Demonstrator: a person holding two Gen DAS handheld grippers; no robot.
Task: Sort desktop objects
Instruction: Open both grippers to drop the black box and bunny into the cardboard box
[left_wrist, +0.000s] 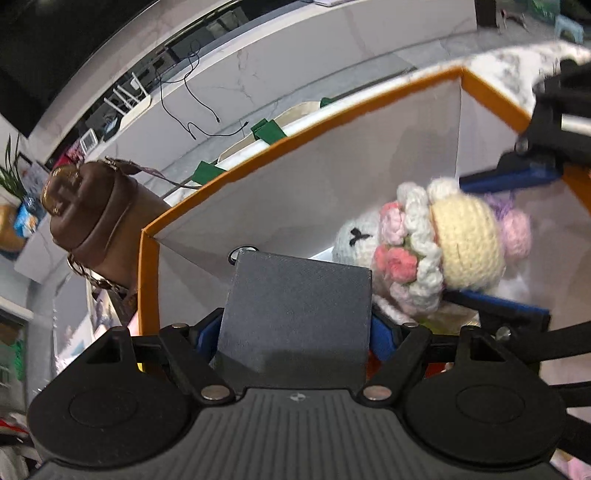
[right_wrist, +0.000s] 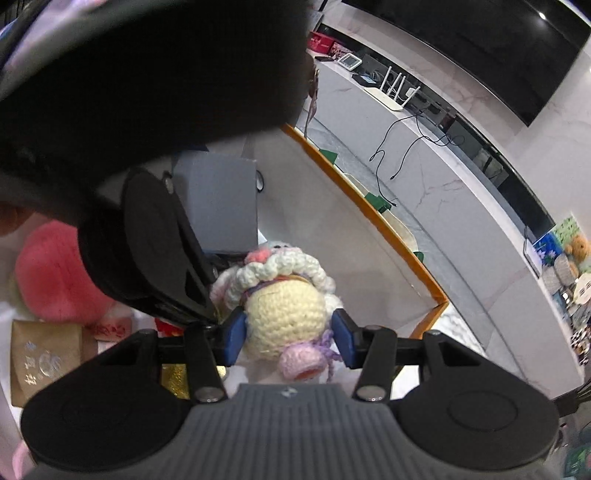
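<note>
Left gripper (left_wrist: 293, 328) clamped on a grey box (left_wrist: 295, 317) inside the orange-rimmed box (left_wrist: 303, 133), right gripper (right_wrist: 291, 338) pinching a crocheted doll (right_wrist: 284, 317) with its 2 blue pads over the same box, brown pouch (left_wrist: 88, 214) just outside its wall

You are looking at a white marble tabletop (left_wrist: 517, 62) carrying an orange-rimmed box (left_wrist: 295, 136), with a brown leather pouch (left_wrist: 92, 218) sitting just beside the box's corner.
</note>
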